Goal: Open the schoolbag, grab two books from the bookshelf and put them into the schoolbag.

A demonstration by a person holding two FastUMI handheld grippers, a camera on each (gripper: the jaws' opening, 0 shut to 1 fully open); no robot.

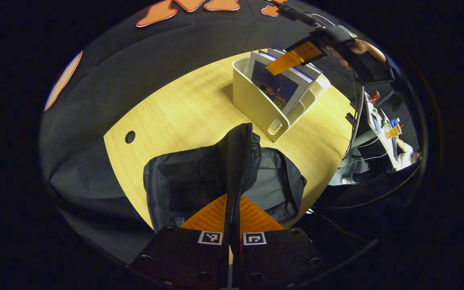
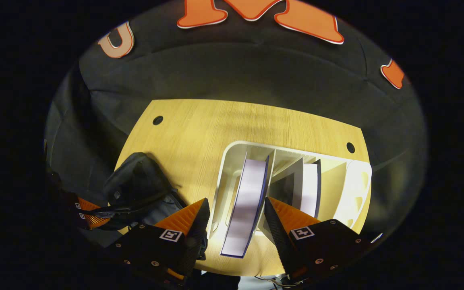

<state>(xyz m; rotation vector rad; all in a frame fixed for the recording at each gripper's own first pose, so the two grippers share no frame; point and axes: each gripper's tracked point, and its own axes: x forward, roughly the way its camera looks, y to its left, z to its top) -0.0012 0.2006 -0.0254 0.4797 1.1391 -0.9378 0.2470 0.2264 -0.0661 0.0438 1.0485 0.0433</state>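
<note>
- Holding schoolbag [image 1: 199, 177] open w/ left claw [image 1: 232, 225]: fingers pinched on the zip-edge flap, lifted off the worktop [image 1: 183, 108].
- Right claw [image 2: 234, 219] open wide, straddling first book [image 2: 246, 205] from above; no contact yet.
- Book stands upright in bookshelf [image 2: 226, 177], left slot; second book [image 2: 310, 187] in middle slot.
- Step in hand: first book pick, I judge. Next: lower, close on top edge, lift straight up.
- Watch: bookshelf wall just beside the left-hand finger. Bag near bookshelf; short transfer, open room above.
</note>
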